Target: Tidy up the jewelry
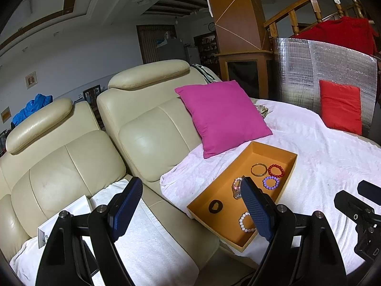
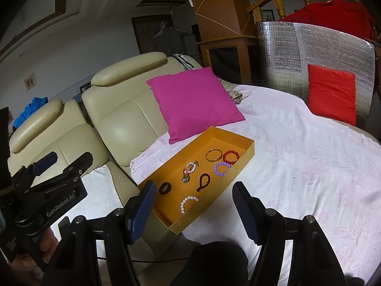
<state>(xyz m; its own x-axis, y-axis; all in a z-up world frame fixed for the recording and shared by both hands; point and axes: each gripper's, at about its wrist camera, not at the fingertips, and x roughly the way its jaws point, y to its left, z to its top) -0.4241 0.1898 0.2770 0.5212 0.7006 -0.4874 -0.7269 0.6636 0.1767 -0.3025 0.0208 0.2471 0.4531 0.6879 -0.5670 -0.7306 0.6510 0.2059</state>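
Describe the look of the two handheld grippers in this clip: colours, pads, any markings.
Both are black, angular frames with silver pivot bolts. The left gripper and the right gripper each carry two dark blue, ribbed pads. Seen from the right wrist view, the left gripper's body bears white "GenRobot.AI" lettering. A thin dark cable trails below.

An orange tray (image 2: 240, 140) is lying on a pale pink blanket (image 2: 309, 155) beside a cream sofa (image 2: 123, 124), holding 7 pieces including a gold bangle (image 2: 213, 156), red (image 2: 230, 156), purple (image 2: 222, 168) and white bead bracelets (image 2: 188, 203). The right tool (image 2: 194, 211) is hovering with jaws apart and empty, just short of the tray's near corner. The left tool (image 2: 63, 158) is showing at the left edge, jaws apart too, and a magenta pillow (image 2: 195, 102) is leaning on the sofa behind the tray.
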